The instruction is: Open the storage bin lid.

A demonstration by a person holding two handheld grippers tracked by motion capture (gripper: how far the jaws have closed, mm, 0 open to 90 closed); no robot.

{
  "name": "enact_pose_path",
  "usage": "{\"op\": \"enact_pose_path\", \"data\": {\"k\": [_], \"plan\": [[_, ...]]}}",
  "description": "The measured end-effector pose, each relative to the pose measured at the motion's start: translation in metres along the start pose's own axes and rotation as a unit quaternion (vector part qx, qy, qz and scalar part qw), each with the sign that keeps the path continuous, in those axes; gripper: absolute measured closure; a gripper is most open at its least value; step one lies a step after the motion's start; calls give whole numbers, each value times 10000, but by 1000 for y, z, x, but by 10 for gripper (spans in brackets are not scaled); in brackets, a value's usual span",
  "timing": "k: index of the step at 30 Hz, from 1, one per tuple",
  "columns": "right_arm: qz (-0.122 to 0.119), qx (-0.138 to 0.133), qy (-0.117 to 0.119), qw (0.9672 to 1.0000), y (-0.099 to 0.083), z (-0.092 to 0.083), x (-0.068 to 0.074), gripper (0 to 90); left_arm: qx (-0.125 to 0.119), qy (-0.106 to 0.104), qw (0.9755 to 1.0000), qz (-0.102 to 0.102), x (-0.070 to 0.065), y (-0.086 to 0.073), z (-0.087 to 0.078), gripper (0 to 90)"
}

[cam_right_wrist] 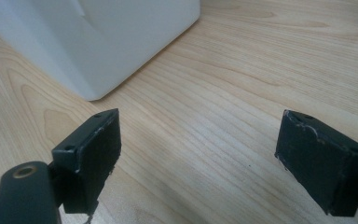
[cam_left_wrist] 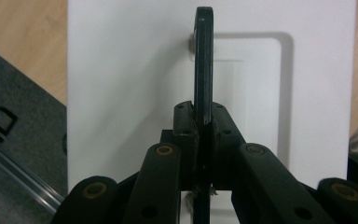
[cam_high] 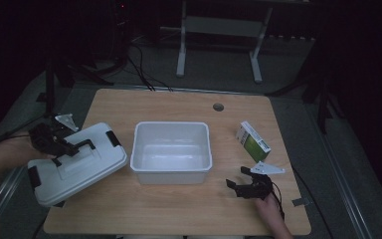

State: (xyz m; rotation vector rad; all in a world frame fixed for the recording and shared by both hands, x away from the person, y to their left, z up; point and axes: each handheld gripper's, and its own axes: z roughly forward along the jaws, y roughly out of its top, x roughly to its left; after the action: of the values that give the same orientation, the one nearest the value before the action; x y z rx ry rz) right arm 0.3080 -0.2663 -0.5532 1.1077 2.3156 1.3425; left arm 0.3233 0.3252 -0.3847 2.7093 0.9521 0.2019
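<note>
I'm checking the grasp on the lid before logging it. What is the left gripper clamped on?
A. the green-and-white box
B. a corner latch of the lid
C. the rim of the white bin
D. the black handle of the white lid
D: the left gripper view shows the left gripper with its jaws shut on the thin black handle of the white lid.

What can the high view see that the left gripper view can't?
The high view alone takes in the open white bin, the green and white box and the right hand-held gripper, jaws open. The left gripper view alone shows up close the left hand-held gripper shut on the lid's black handle. Both show the white lid and the wooden table.
</note>
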Motion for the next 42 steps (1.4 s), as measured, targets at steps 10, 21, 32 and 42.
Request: {"op": "enact_pose_path", "data": {"k": [10, 21, 32, 42], "plan": [[-26, 27, -12, 10000, 0, 0, 1, 137, -7, -61, 9999, -140, 4, -9, 50, 836], [-10, 18, -6, 10000, 0, 0, 0, 137, 78, -140, 9996, -232, 6, -6, 85, 834], [-32, 24, 0, 10000, 0, 1, 1, 137, 44, -291, 9992, -267, 5, 1, 99, 833], [-26, 35, -2, 10000, 0, 1, 1, 137, -84, -421, 9966, -703, 8, -3, 97, 530]]}}
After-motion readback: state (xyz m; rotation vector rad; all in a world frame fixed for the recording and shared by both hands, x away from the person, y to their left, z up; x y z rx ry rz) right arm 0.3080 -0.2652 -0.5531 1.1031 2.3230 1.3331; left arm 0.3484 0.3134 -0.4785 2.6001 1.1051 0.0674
